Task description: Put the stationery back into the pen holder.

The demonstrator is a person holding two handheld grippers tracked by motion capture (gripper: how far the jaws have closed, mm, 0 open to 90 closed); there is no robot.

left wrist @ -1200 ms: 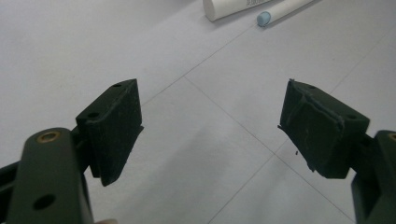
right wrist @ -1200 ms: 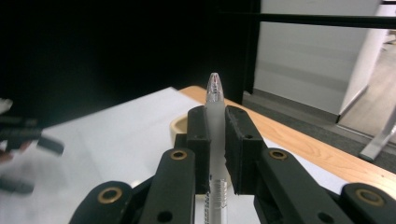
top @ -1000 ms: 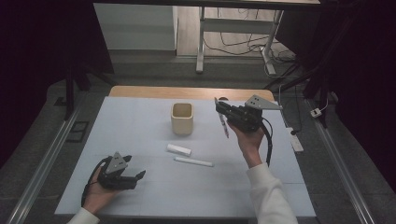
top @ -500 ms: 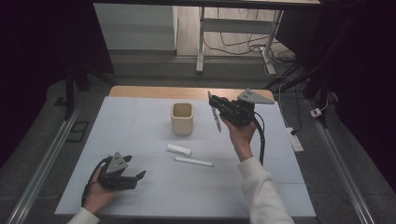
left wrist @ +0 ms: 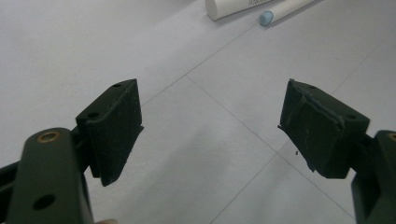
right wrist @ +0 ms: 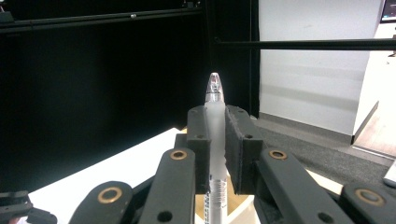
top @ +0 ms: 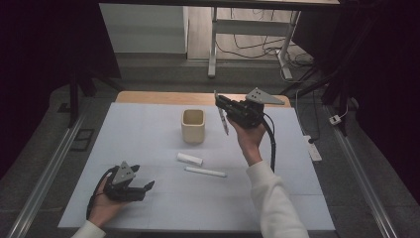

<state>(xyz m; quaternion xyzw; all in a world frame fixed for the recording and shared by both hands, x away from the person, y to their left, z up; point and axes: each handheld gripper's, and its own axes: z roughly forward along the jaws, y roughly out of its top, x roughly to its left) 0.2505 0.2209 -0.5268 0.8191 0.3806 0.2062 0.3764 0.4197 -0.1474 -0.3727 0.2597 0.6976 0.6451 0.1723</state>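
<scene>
Far left, near table edge: left gripper [top: 141,187], resting low on pale grey-white table mat [top: 148,144], cradled in left hand [top: 101,206], jaws spread wide apart and empty, aimed level toward the right. Pads [left wrist: 116,121] bare in the left gripper view, nothing between them.

Ahead of those jaws, at mid-table: short white cylinder [top: 190,158] and long slim white pen with pale blue end [top: 205,172], both lying flat, long axes running roughly left to right, just beside each other, untouched.

Behind them, upright: cream square-mouthed pen cup [top: 193,126], opening facing up, apparently empty as far as visible.

Just right of the cup, raised above the mat: right gripper [top: 221,105], clamped together on translucent frosted pen with clear tip [top: 222,116]. Pen's long axis near vertical, slightly tilted, one end poking above the jaws, the rest hanging below them. In the right gripper view, frosted barrel [right wrist: 215,121] pinched squarely between both pads.

Deciding relation: cup mouth lying left of and below the pen's lower end, close by. Right hand [top: 247,136] clearly nearer the cup than the left. Right forearm in white sleeve [top: 275,203] reaching up from lower right, wrist cocked, gripper body level and pointing left. Likely needed next: short shift left, then straight down into the cup.
</scene>
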